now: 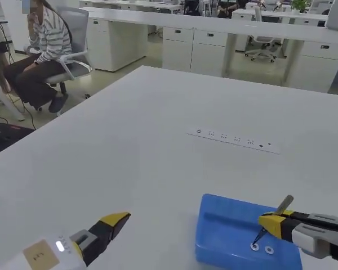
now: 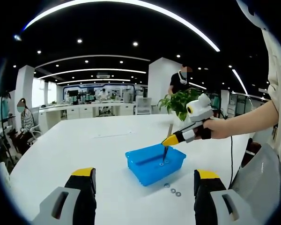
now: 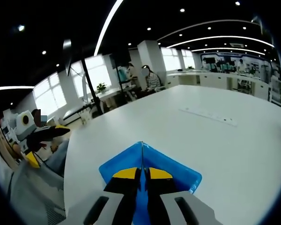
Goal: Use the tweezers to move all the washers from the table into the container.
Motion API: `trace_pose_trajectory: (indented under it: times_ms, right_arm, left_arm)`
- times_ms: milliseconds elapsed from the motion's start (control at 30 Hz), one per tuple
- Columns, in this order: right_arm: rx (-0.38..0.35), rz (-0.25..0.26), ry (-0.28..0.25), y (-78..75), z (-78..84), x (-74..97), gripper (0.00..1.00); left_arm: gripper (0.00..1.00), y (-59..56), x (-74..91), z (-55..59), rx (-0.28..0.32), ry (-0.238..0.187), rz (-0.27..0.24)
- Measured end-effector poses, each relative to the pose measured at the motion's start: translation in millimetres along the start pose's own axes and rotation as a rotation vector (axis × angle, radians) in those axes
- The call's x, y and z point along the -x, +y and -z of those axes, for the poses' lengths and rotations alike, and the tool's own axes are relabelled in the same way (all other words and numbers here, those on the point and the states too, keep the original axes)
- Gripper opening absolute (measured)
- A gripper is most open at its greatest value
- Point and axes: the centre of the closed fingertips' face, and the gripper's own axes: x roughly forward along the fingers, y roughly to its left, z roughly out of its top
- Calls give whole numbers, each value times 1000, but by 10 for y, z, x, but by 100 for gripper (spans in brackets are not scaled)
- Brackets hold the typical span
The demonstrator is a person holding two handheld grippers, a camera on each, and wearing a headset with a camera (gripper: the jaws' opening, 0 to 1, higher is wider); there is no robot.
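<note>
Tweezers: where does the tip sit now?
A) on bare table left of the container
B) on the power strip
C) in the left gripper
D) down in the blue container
D: the right gripper grips the tweezers in its fingers, and they point down into the blue container, tip beside a washer on its floor.

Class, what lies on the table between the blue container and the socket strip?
Nothing: in the head view the table between the blue container and the socket strip is bare.
</note>
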Motion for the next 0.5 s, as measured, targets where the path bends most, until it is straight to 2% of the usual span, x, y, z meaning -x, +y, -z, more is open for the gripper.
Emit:
trace_pose_trajectory:
  times_ms: [267,500]
  right_arm:
    - [-35,-20,-70,171,-164,106,3]
    - [-32,-70,-84,447,-207,176,3]
  left_arm:
    - [88,-5,-2,8,-1,3,2]
    - [88,-17,-9,17,-2,7,9]
